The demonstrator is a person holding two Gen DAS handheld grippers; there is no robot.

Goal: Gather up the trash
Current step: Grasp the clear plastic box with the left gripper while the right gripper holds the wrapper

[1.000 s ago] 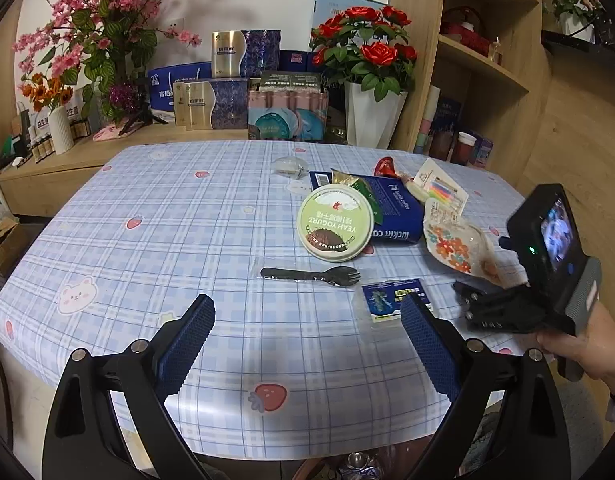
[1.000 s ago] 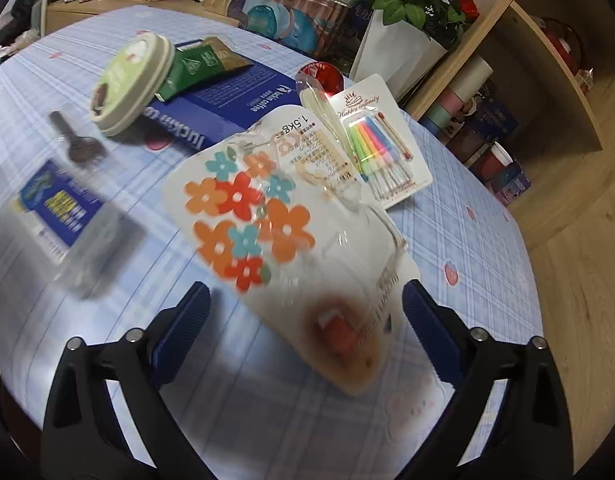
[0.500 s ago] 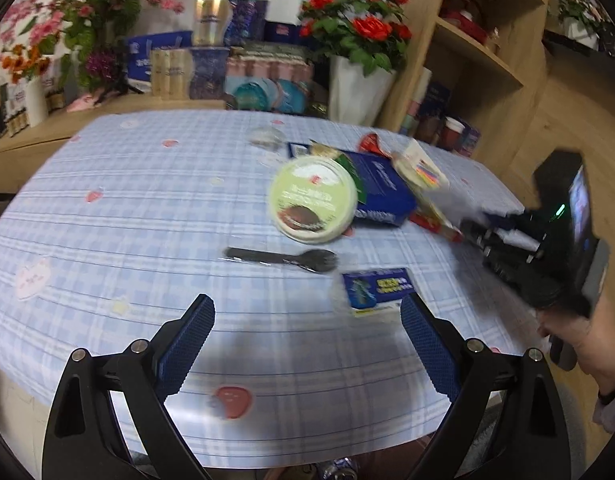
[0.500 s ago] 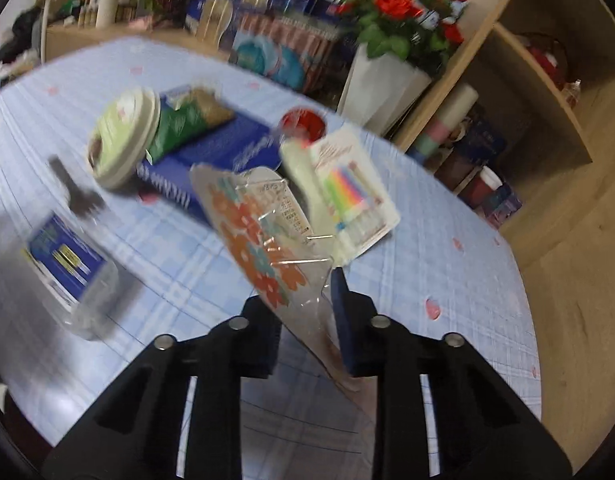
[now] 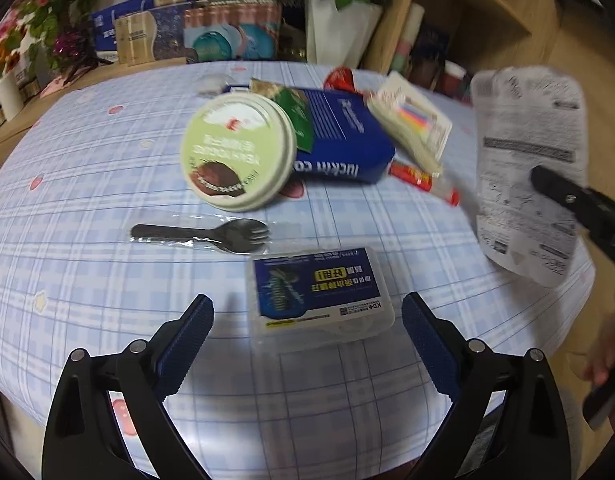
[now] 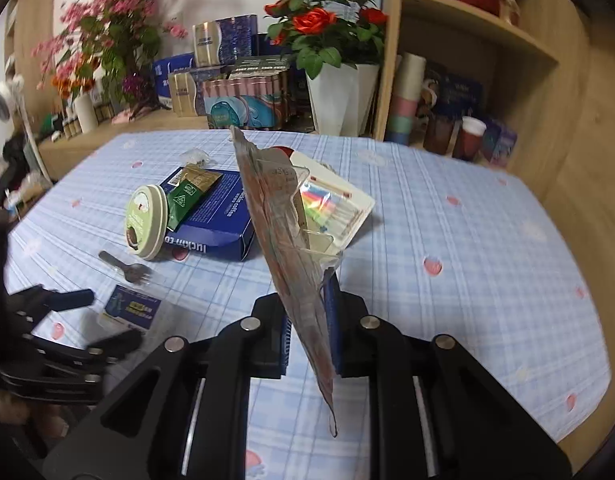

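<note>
Right gripper (image 6: 307,334) clamped on flat floral-printed plastic pouch (image 6: 283,236), lifted clear of blue checked tablecloth (image 6: 467,264). Left gripper (image 5: 307,332) spread wide, empty, pitched down over clear plastic case with blue label (image 5: 319,292). Beyond: black plastic spork (image 5: 203,234), round green lid (image 5: 237,152), blue carton (image 5: 343,136) uncollected. Task judged barely begun.

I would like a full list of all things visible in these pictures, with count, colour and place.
pouch: one, white with flowers, lifted above table, clamped
clear box: one, blue label, table near edge
spork: one, black, beside box
yogurt lid: one, green, leaning on blue carton
blue carton: one, table middle
candle pack: one, multicoloured, by carton
table: one, blue check cloth
left gripper: open around the box
right gripper: shut on pouch
</note>
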